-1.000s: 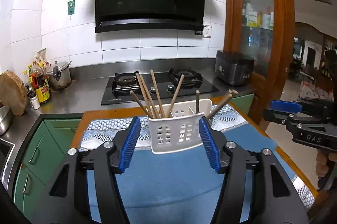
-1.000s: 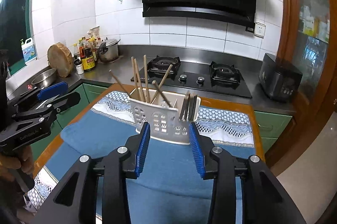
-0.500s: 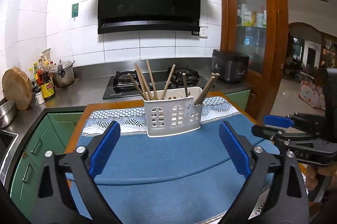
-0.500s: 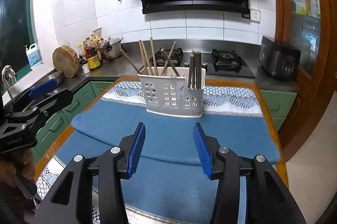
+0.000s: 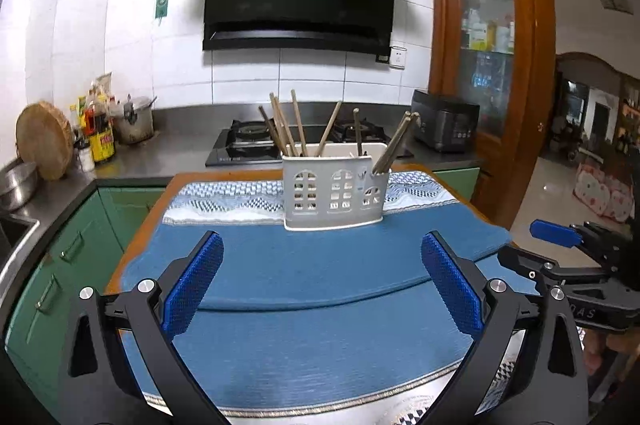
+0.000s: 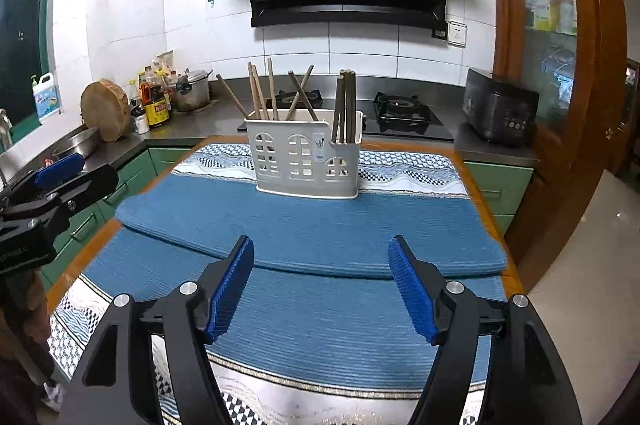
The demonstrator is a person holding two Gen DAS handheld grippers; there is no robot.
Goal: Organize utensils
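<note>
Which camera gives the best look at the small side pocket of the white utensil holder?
The right wrist view: the side pocket faces it squarely, with its chopsticks bunched upright and apart from the rest. The left wrist view shows the same pocket farther away, its chopsticks leaning right.

Chopsticks' (image 6: 260, 93) lower ends hidden (inside caddy (image 6: 304, 161)).

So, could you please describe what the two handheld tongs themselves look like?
Both match: the left tongs and the right tongs have angular matte black arms with triangular cutouts and silver round bolt heads at the pivots. Each finger carries a bright blue ribbed pad. From the side, the right tongs' black body bears white lettering, only partly readable. No cables or sleeves show.
</note>
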